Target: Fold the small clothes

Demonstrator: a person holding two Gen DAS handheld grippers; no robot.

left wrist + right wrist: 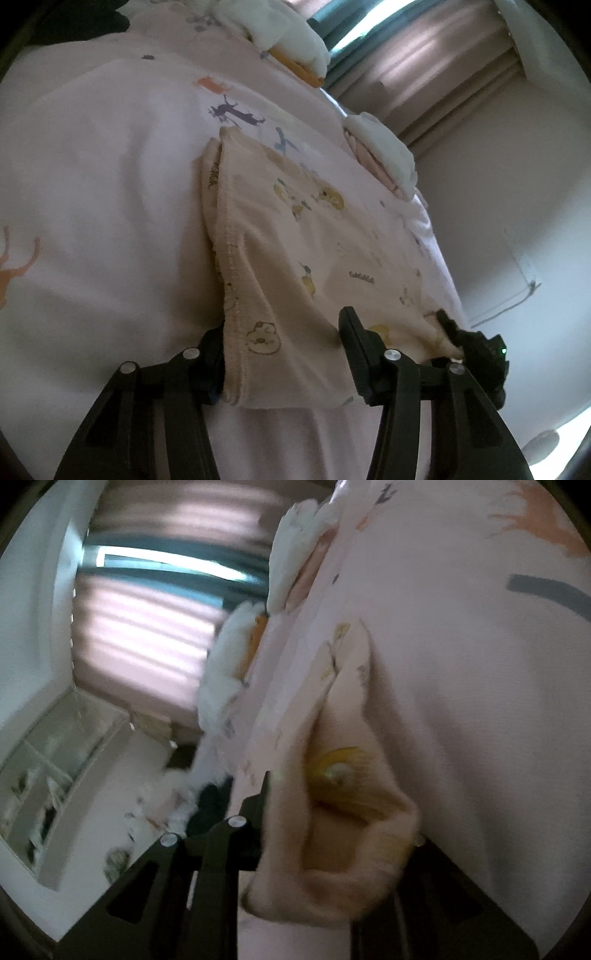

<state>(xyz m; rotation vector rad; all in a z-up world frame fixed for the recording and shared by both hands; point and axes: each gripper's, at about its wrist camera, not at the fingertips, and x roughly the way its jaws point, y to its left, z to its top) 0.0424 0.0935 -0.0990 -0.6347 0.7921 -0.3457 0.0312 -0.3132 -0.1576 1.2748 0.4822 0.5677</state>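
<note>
To the left of the small peach printed garment the pale pink animal-print bedsheet lies bare, so my left tongs have open room there. Ahead, a folded white-and-orange stack of clothes and a second white-and-pink folded pile block the far edge. My right tongs crowd the garment's right corner, close beside my left ones.

A small peach garment printed with yellow animals is lying on a pale pink sheet, filling the frame's centre. The left gripper is straddling its near hem, jaws apart. The right gripper is pinching the lower-right corner. Folded white clothes are sitting at the top.
</note>
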